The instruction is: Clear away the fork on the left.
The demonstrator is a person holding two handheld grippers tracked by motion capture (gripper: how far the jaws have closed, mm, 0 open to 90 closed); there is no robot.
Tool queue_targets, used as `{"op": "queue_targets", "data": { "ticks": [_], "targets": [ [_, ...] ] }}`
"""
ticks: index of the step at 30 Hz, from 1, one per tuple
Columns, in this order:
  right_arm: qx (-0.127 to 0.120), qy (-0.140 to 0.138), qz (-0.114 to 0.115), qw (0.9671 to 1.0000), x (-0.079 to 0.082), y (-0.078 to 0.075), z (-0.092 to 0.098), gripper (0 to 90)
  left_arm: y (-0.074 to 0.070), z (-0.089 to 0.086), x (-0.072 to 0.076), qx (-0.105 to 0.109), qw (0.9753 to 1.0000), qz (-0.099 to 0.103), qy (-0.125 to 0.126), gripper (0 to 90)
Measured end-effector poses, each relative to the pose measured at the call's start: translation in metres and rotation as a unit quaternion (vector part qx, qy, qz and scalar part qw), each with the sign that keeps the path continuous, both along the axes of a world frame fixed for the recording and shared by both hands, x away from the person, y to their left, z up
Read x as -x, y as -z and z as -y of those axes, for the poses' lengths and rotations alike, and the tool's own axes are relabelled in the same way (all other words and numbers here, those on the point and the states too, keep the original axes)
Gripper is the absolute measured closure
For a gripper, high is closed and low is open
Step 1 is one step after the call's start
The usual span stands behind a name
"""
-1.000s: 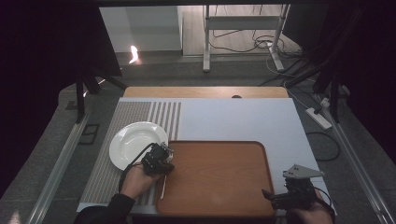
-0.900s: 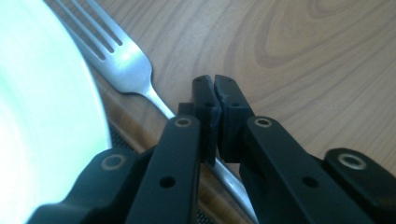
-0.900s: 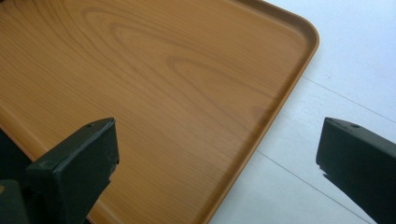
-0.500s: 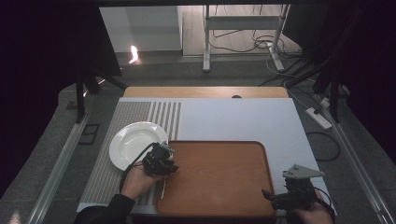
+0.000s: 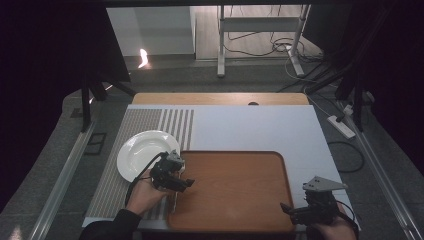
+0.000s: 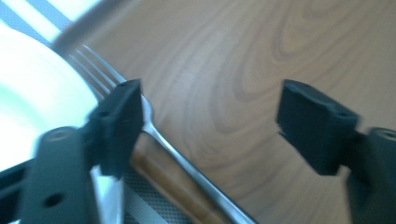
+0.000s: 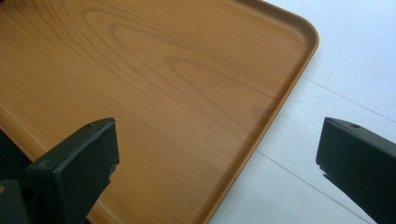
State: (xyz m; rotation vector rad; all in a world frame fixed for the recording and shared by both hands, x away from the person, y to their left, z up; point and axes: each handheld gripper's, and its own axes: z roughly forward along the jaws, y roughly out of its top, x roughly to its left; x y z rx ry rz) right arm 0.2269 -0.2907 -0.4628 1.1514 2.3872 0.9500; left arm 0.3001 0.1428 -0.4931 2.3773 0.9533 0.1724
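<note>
In the high view, a brown wooden tray (image 5: 235,190) lies on the near part of the white table (image 5: 250,130). A white plate (image 5: 142,152) stands to the left of the tray, on a grey striped mat (image 5: 112,185), and its right edge is very close to the tray's left rim. The left gripper (image 5: 186,183) is held over the left rim of the tray, just beside the plate, and points toward the tray. The right gripper (image 5: 285,207) is at the near right corner of the tray, with the grey plate on top of it.

In the left gripper view, the two black jaws are wide apart and hold nothing. A metal fork (image 6: 154,128) lies along the left rim of the tray (image 6: 243,74); its prongs point away, next to the plate (image 6: 32,107). The left jaw is just over the neck of the fork; I cannot tell if it touches.

In the right gripper view, the jaws are also wide apart and empty. Between them are the rounded corner of the tray (image 7: 163,93) and the white table (image 7: 336,60).
</note>
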Motion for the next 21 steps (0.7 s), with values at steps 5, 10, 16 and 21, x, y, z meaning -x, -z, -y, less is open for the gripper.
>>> {"op": "queue_targets", "data": {
  "ticks": [5,10,16,21],
  "targets": [
    [0.000,0.000,0.000,1.0000,0.000,0.000,0.000,0.0,-0.002,-0.003,0.000,0.000,1.0000,0.001,-0.007,4.7],
    [0.000,0.001,-0.001,1.0000,0.000,0.000,0.000,0.0,-0.006,-0.009,0.002,0.021,0.9997,0.006,-0.013,0.0],
    [-0.005,0.002,-0.003,1.0000,-0.001,0.000,0.001,0.0,-0.005,-0.016,0.004,0.034,0.9993,0.008,-0.014,0.0],
    [-0.011,0.006,-0.002,0.9999,0.000,-0.001,0.002,0.0,-0.007,-0.024,0.008,0.041,0.9988,0.021,-0.018,0.0]
  ]
}}
